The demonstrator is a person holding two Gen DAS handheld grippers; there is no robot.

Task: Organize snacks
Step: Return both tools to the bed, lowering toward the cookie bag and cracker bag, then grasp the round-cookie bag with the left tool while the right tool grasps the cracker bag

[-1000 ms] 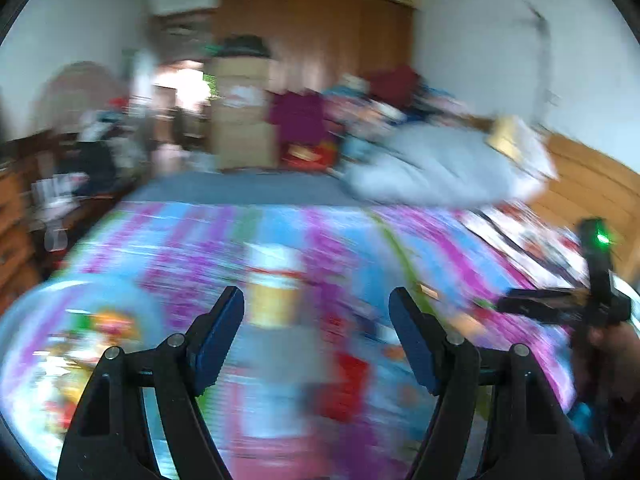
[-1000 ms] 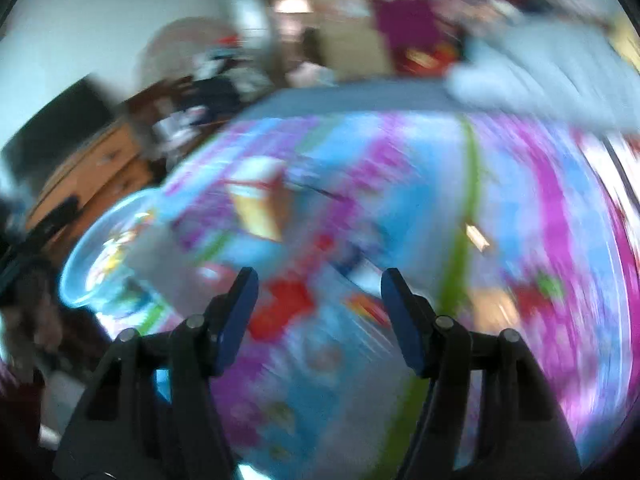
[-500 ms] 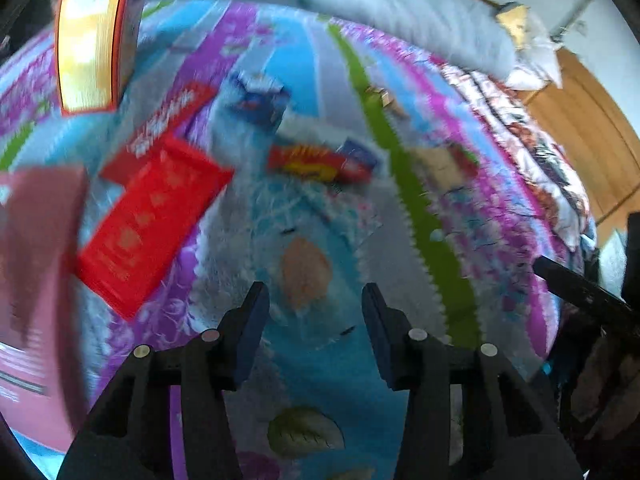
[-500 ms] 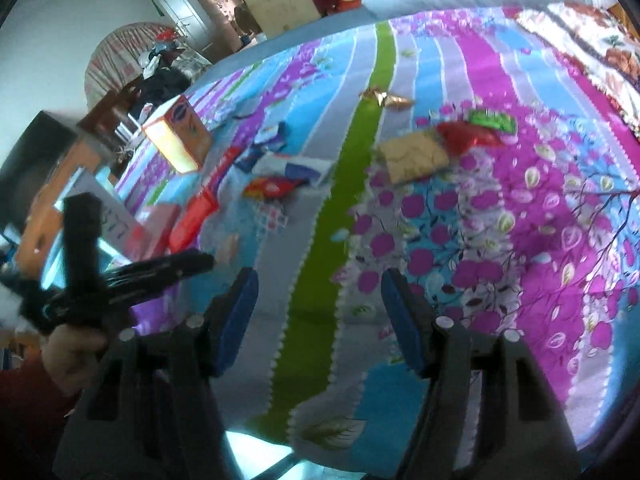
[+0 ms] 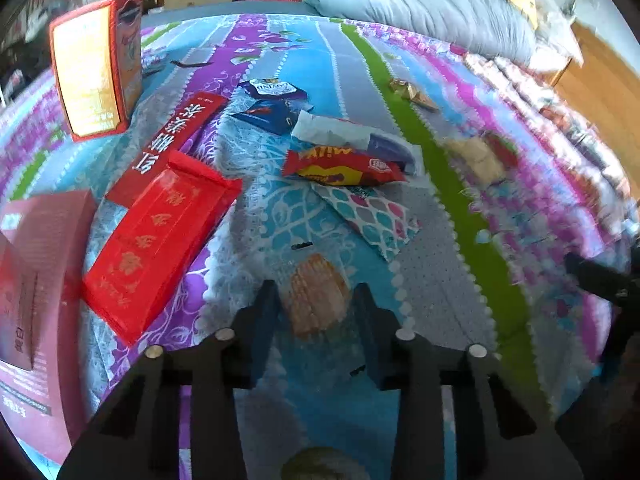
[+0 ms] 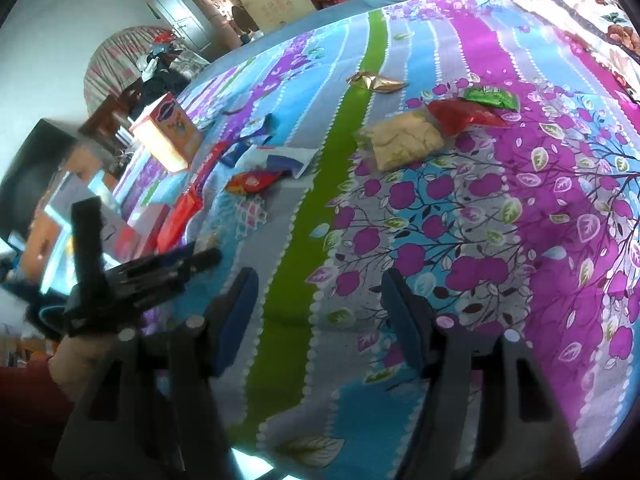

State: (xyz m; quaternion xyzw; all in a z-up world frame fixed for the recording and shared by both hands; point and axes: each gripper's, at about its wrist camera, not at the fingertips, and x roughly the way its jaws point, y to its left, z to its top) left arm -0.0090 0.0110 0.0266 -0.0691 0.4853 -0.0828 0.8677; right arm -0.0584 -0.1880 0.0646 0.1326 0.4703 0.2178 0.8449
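Observation:
My left gripper (image 5: pixel 316 304) points down at the striped bedspread (image 5: pixel 460 280), its jaws closing around a clear-wrapped biscuit packet (image 5: pixel 316 296) that lies between the pads; a thin gap still shows on each side. Beyond it lie a red and yellow snack packet (image 5: pixel 344 168), a white and purple packet (image 5: pixel 348 136) and two dark blue packets (image 5: pixel 272 114). My right gripper (image 6: pixel 316 308) hangs open over the bedspread with nothing between its fingers. Ahead of it lie a beige packet (image 6: pixel 400 140), a red packet (image 6: pixel 464 114), a green packet (image 6: pixel 490 98) and a gold wrapper (image 6: pixel 376 80).
A flat red box (image 5: pixel 160 236), a long red box (image 5: pixel 176 136), an upright orange box (image 5: pixel 96 68) and a pink box (image 5: pixel 36 288) stand left of the snacks. A grey quilt (image 5: pixel 420 4) is bundled at the bed's far end. The bed's near edge (image 6: pixel 248 460) lies under the right gripper.
Both grippers have dropped and tilted down toward the bedspread. The left jaws have narrowed around the biscuit packet. The right jaws keep the same width.

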